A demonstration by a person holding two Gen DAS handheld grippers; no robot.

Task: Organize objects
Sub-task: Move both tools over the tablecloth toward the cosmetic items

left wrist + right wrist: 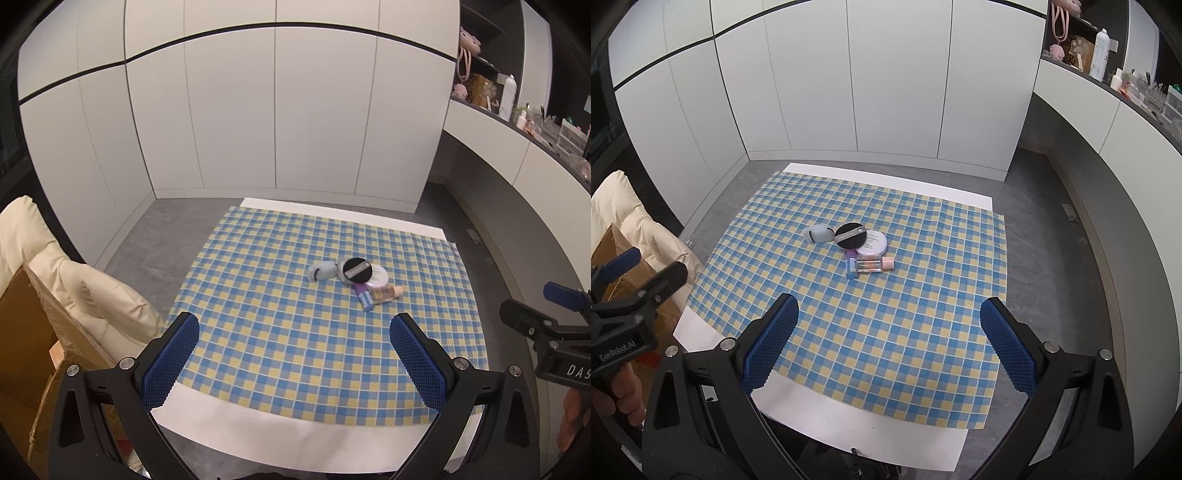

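Both grippers hang above the near edge of a checked cloth (886, 332), with nothing picked up yet: the sorting looks to be at its opening step. The left gripper (293, 354) and the right gripper (888, 336) each hold their jaws wide and empty. The clutter sits in 1 tight heap at the centre of each frame, well apart from both tools: a pale blue case (818, 234), a black round puff (850, 236) overlapping a white compact (873, 243), a clear bottle with a pink cap (873, 264) and a purple and blue tube (851, 267) partly beneath it. Judging by the pile, the next move calls for reaching forward and lifting off 1 top item cleanly. A hand (617, 398) grips the left tool at the lower left of the right wrist view.
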